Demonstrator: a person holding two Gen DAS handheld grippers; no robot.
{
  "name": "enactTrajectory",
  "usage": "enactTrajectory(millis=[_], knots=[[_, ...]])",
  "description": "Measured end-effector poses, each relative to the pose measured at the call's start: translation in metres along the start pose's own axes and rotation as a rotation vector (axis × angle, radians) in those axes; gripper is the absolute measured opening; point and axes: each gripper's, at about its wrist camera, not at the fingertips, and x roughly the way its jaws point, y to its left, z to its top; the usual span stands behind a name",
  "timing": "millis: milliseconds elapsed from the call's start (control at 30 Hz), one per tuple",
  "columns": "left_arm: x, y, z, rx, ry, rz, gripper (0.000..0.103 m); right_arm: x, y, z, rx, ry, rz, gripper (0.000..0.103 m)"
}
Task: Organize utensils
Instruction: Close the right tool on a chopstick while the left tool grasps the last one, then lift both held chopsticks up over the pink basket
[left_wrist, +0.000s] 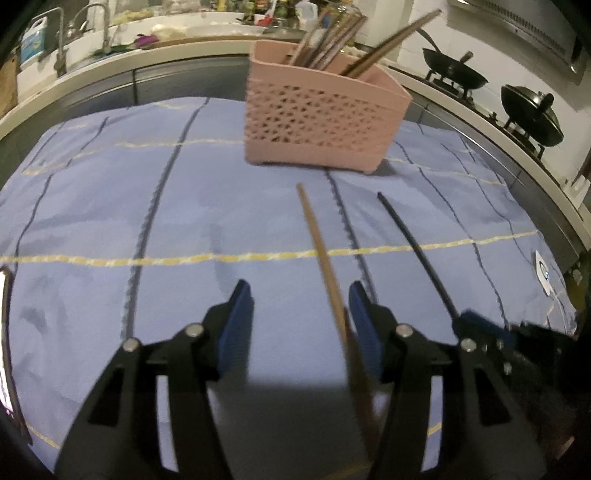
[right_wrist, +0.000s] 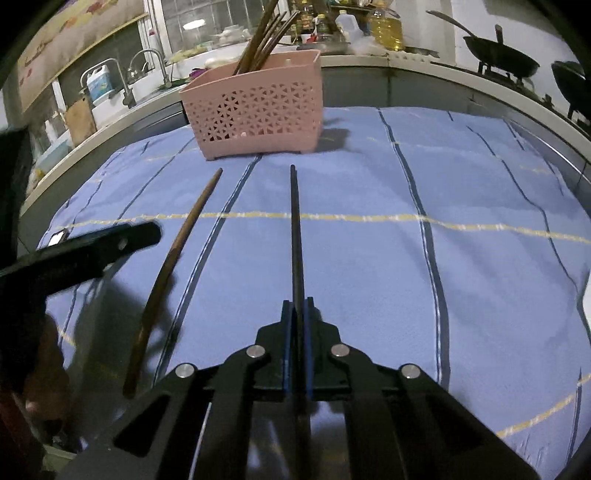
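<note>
Chopsticks are the job: a black chopstick (right_wrist: 296, 236) is pinched between the closed blue pads of the right gripper (right_wrist: 297, 314), pointing toward the pink basket (right_wrist: 258, 110) of chopsticks on the blue striped cloth (right_wrist: 480, 277). A brown chopstick (left_wrist: 321, 251) lies inside the half-open left gripper (left_wrist: 300, 295), close against its right finger (left_wrist: 364, 321), not clamped.

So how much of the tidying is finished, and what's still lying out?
Done: several chopsticks already stand in the pink basket. In hand: the right gripper has its jaws shut on a black chopstick, not yet carried to the basket. Left: a brown chopstick lies on the blue cloth between the open jaws of the left gripper, not gripped yet. No other loose utensils show.
</note>
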Motion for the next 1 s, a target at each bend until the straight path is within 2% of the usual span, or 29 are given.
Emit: enactTrajectory(millis=[167, 233, 400, 467, 533, 567, 700, 1000], knots=[[0.017, -0.023, 0.008, 0.050, 0.034, 0.025, 0.055, -0.005, 0.001, -0.007, 0.007, -0.001, 0.026, 0.006], [0.024, -0.029, 0.007, 0.063, 0.051, 0.038, 0.059, -0.005, -0.002, -0.006, 0.021, -0.001, 0.042, 0.006], [0.030, -0.041, 0.001, 0.128, 0.030, 0.130, 0.060, -0.005, -0.007, -0.008, 0.044, -0.004, 0.074, 0.006], [0.029, -0.040, -0.001, 0.136, 0.014, 0.149, 0.049, -0.005, -0.007, -0.008, 0.046, -0.005, 0.078, 0.006], [0.025, -0.037, -0.002, 0.140, 0.007, 0.133, 0.016, -0.005, -0.009, -0.008, 0.052, -0.006, 0.084, 0.006], [0.023, -0.035, -0.002, 0.142, 0.010, 0.121, 0.011, -0.005, -0.009, -0.008, 0.055, -0.007, 0.086, 0.006], [0.017, -0.028, -0.008, 0.148, 0.020, 0.111, 0.007, -0.005, -0.010, -0.007, 0.055, -0.003, 0.096, 0.006], [-0.009, -0.005, -0.030, 0.129, 0.090, 0.063, 0.009, -0.005, -0.011, -0.005, 0.027, 0.056, 0.148, 0.007]])
